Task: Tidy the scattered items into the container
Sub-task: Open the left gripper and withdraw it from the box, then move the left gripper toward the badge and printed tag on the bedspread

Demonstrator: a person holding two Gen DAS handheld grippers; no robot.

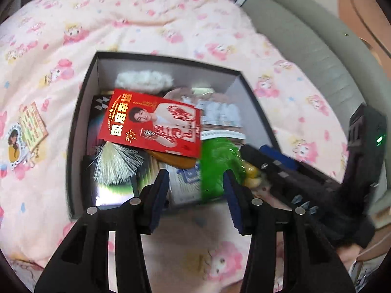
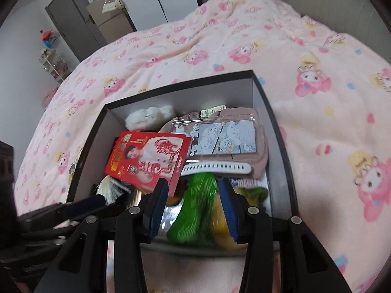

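Observation:
A black box (image 1: 80, 112) (image 2: 276, 112) sits on the pink bedspread, full of items: a red card (image 1: 156, 122) (image 2: 149, 161), a white fluffy item (image 1: 144, 80) (image 2: 149, 117), a green mesh item (image 1: 217, 168) (image 2: 195, 207), a tassel (image 1: 117, 163), a white strap (image 2: 215, 168) and a clear case with a drawing (image 2: 227, 136). My left gripper (image 1: 196, 195) is open and empty above the box's near edge. My right gripper (image 2: 193, 202) is open over the green item, holding nothing. A sticker card (image 1: 31, 124) and a round sticker (image 1: 13, 144) lie on the bedspread left of the box.
The pink cartoon bedspread (image 2: 317, 122) surrounds the box. A grey padded headboard (image 1: 305, 36) runs along the right. The right gripper's body (image 1: 317, 178) reaches in beside my left one. A dark door (image 2: 70, 22) and shelf (image 2: 53, 63) stand beyond the bed.

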